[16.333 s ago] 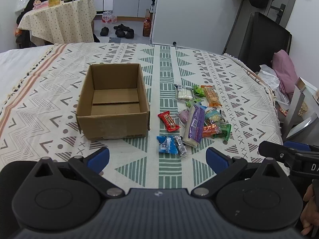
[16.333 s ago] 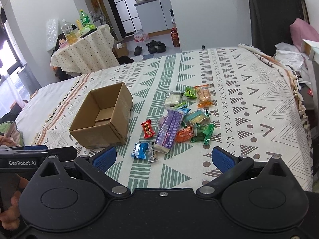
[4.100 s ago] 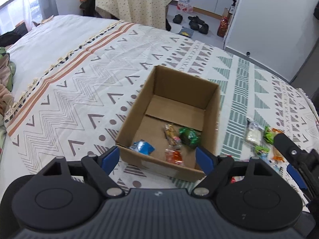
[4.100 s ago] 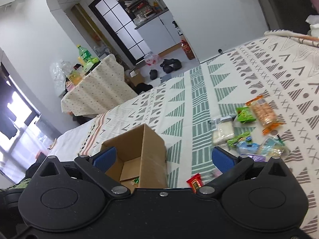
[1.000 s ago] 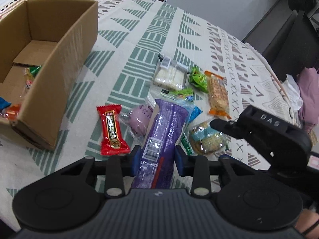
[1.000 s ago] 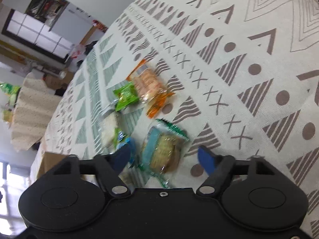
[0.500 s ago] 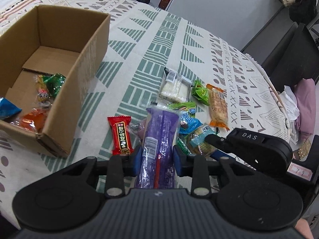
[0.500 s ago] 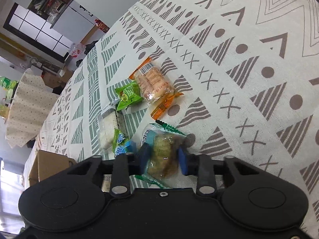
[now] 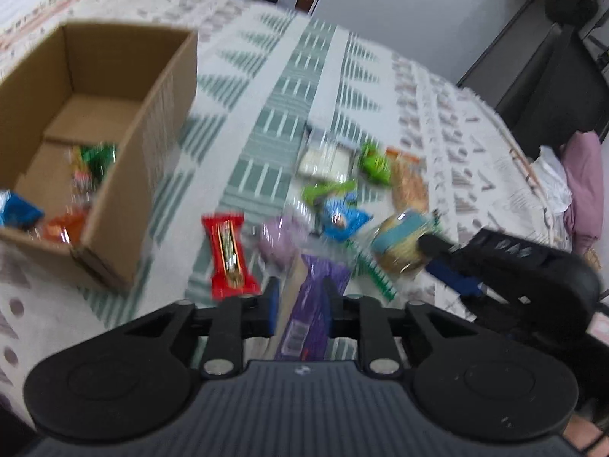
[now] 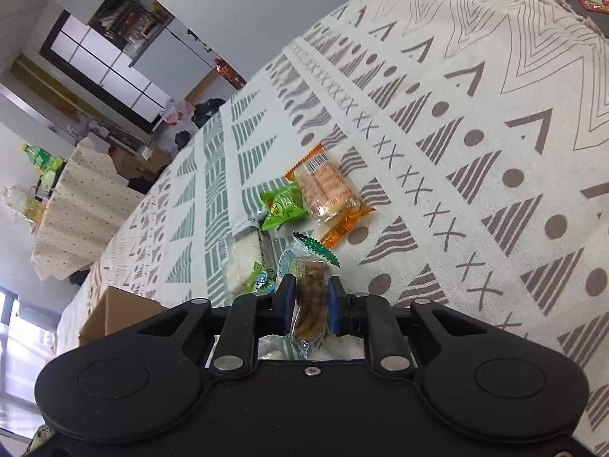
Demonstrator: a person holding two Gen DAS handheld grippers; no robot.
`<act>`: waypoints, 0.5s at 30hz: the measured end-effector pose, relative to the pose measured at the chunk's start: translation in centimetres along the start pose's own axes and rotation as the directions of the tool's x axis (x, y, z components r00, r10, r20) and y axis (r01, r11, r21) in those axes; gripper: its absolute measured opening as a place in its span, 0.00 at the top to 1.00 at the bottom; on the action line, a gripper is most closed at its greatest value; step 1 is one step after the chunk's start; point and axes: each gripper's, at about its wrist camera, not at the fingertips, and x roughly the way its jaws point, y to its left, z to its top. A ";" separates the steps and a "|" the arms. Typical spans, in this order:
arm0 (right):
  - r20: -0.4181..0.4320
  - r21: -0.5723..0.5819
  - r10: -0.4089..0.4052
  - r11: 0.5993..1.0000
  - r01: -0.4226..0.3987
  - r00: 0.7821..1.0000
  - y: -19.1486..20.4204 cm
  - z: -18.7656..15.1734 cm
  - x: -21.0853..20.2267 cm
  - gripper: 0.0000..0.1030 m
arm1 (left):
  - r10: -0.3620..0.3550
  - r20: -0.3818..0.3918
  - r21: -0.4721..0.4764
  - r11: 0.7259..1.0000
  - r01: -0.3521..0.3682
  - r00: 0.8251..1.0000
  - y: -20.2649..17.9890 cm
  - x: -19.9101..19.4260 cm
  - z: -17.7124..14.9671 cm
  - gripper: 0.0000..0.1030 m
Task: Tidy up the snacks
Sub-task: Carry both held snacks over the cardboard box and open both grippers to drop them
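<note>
My left gripper (image 9: pixel 300 301) is shut on a long purple snack pack (image 9: pixel 310 304) and holds it above the bedspread. A cardboard box (image 9: pixel 125 175) stands to the left with several snacks inside. My right gripper (image 10: pixel 309 299) is shut on a clear teal-edged cookie pack (image 10: pixel 310 289); that pack also shows in the left wrist view (image 9: pixel 397 243). Loose snacks lie on the cloth: a red bar (image 9: pixel 227 255), a pink pack (image 9: pixel 279 243), a blue pack (image 9: pixel 340 221), a green pack (image 10: pixel 283 203), an orange cracker pack (image 10: pixel 329 194) and a white pack (image 10: pixel 243 253).
The patterned bedspread (image 10: pixel 475 160) runs right to its edge. A dark chair (image 9: pixel 548 87) and pink clothes (image 9: pixel 582 182) stand at the right. A dotted-cloth table (image 10: pixel 80 209) with bottles stands beyond the bed.
My left gripper has lifted and pulled back with the purple pack. My right gripper has raised the cookie pack off the cloth. The left view is now motion-blurred.
</note>
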 end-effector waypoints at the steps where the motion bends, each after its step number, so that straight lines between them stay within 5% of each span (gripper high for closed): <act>1: 0.007 -0.001 0.000 1.000 0.000 1.000 -0.1 -0.1 -0.3 0.83 | 0.010 -0.014 0.007 1.000 -0.010 1.000 -0.1 0.3 -0.3 0.67; 4: 0.015 0.013 -0.006 1.000 0.006 1.000 -0.7 -0.2 -0.9 0.83 | 0.041 -0.028 0.025 0.999 -0.040 0.999 -0.6 1.0 -1.1 0.37; 6: 0.017 0.029 -0.014 0.999 0.013 1.000 -1.1 -0.3 -1.3 0.83 | 0.053 -0.012 0.031 0.998 -0.053 0.999 -0.8 1.1 -1.5 0.28; 15: 0.030 0.042 -0.033 0.999 0.032 0.999 -1.8 -0.5 -1.6 0.83 | 0.087 -0.081 0.097 0.992 -0.079 0.993 -1.8 4.1 -2.7 0.27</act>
